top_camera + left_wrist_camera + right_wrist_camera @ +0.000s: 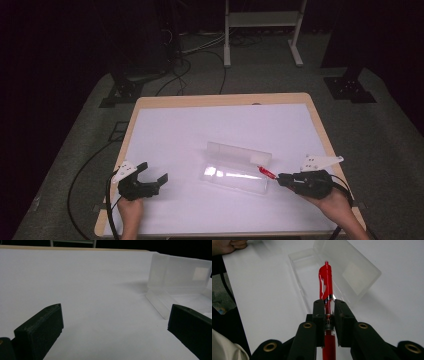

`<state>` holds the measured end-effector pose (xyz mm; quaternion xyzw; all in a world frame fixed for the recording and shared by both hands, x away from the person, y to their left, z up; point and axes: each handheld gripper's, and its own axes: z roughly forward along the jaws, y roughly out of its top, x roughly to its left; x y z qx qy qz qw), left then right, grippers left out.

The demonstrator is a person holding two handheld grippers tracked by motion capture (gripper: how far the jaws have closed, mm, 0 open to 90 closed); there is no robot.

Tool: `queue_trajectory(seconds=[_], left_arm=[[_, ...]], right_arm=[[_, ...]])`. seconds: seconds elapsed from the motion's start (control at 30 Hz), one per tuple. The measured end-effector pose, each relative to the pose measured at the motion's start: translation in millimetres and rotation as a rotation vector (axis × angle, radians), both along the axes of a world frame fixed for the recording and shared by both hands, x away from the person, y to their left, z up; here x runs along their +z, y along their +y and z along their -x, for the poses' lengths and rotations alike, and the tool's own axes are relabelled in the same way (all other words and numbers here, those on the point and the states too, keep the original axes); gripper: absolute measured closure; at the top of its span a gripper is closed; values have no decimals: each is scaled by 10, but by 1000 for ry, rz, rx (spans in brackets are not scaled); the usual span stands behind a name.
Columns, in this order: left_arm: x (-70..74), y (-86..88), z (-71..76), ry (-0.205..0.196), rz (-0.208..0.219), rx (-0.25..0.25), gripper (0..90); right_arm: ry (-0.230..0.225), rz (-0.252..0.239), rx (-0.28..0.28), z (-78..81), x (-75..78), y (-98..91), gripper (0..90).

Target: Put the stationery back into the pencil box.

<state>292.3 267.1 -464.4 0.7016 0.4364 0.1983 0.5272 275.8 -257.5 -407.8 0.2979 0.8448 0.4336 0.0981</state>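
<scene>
Red pen (325, 287) sits pinched in the right tongs (280, 179) beside the open clear case (235, 167); left tongs (152, 177) spread; no legible writing.

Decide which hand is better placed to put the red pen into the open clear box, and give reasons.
The right. Its tongs are already shut on the red pen, pointing at the open clear box. The left tongs are open, empty and farther off.

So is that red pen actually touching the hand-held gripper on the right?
Touching. In the right gripper view the right hand-held gripper has both black jaws pressed against the red pen, whose clip end sticks out toward the open clear plastic case.
</scene>
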Motion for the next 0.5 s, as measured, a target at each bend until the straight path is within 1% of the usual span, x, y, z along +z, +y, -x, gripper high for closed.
queue_trajectory(seconds=[0.3, 0.5], left_arm=[[0, -1, -1, -1, -1, -1, 0], [1, 2, -1, -1, 0, -1, 0]], right_arm=[[-12, -2, 38, -64, 39, 122, 789], [-10, 9, 68, -111, 52, 233, 790]])
